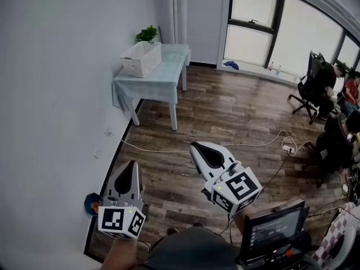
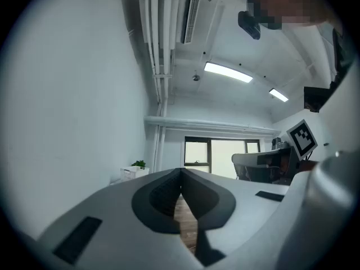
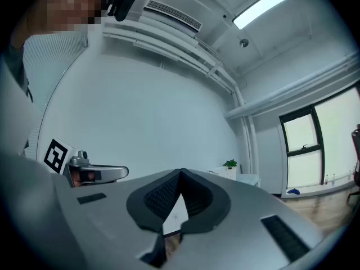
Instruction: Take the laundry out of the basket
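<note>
A white laundry basket (image 1: 142, 58) stands on a small table (image 1: 163, 80) with a pale cloth, far ahead against the left wall; what lies inside it cannot be seen. The basket (image 2: 130, 172) shows small in the left gripper view, and the basket (image 3: 222, 171) again in the right gripper view. My left gripper (image 1: 134, 163) is held low at the near left, jaws shut and empty. My right gripper (image 1: 193, 145) is at the near middle, also shut and empty. Both are far from the table, tilted upward. In the gripper views the left gripper (image 2: 181, 170) and right gripper (image 3: 180, 172) tips meet.
A potted plant (image 1: 147, 34) stands behind the basket. A white cable (image 1: 225, 146) and power strip (image 1: 289, 149) lie on the wood floor. People sit on office chairs (image 1: 310, 89) at the right by the windows. A screen (image 1: 274, 229) is near my right side.
</note>
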Demonstrator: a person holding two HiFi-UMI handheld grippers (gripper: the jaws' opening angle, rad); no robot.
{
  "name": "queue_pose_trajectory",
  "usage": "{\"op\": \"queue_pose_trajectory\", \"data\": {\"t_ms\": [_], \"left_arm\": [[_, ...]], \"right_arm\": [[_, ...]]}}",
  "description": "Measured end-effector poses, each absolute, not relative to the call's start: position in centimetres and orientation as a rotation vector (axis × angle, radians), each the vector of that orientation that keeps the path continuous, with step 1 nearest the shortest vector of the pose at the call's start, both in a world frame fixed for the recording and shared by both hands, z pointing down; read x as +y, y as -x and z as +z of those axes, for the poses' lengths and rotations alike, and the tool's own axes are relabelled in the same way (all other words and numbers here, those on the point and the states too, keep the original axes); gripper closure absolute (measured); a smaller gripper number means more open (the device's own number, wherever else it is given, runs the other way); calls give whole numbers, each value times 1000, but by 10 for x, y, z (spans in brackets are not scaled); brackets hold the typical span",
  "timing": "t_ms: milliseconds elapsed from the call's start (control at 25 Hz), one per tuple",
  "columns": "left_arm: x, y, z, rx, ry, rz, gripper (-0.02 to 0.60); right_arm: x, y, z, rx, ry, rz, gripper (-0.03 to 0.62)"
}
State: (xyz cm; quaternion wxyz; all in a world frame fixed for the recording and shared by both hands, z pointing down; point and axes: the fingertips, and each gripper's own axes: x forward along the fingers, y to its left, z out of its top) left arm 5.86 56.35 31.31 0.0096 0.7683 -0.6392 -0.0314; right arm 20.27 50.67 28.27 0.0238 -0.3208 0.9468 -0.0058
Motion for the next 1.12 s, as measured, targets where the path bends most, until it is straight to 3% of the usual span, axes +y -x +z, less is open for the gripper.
{"op": "queue_pose_trajectory", "data": {"t_ms": [1120], "left_arm": [[583, -3, 324, -1977, -2402, -183, 572]], "right_arm": [[528, -147, 292, 2927, 995, -82, 578]]}}
